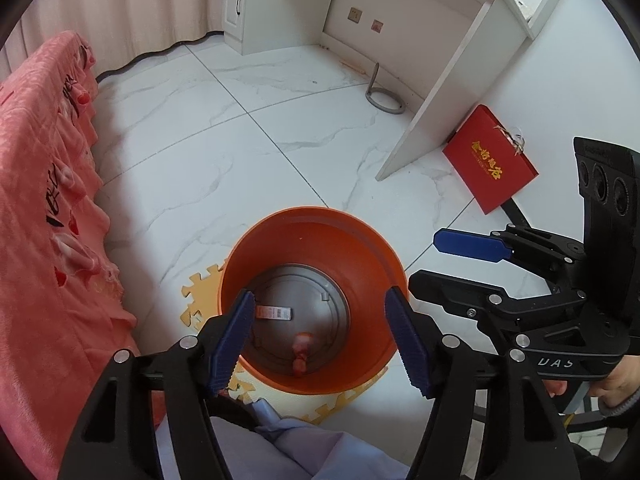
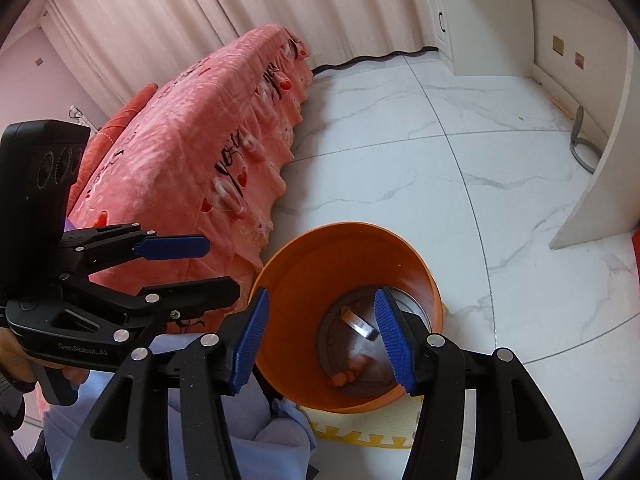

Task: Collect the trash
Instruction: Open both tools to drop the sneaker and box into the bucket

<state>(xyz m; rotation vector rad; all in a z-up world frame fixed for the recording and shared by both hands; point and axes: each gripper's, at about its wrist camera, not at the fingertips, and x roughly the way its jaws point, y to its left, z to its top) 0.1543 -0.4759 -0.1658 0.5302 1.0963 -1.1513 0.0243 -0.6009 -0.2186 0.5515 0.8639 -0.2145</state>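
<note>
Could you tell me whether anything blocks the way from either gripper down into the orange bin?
Nothing visible does. The left gripper and right gripper are both open and empty above the orange bin, whose mouth is uncovered; a label strip and pink scraps lie at the bottom.

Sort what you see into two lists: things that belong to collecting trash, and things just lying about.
Job:
bin
label strip
pink scraps
left hand-held gripper, open
right hand-held gripper, open

Lying about:
red folder
pink bedspread
foam mat
grey ring
</note>
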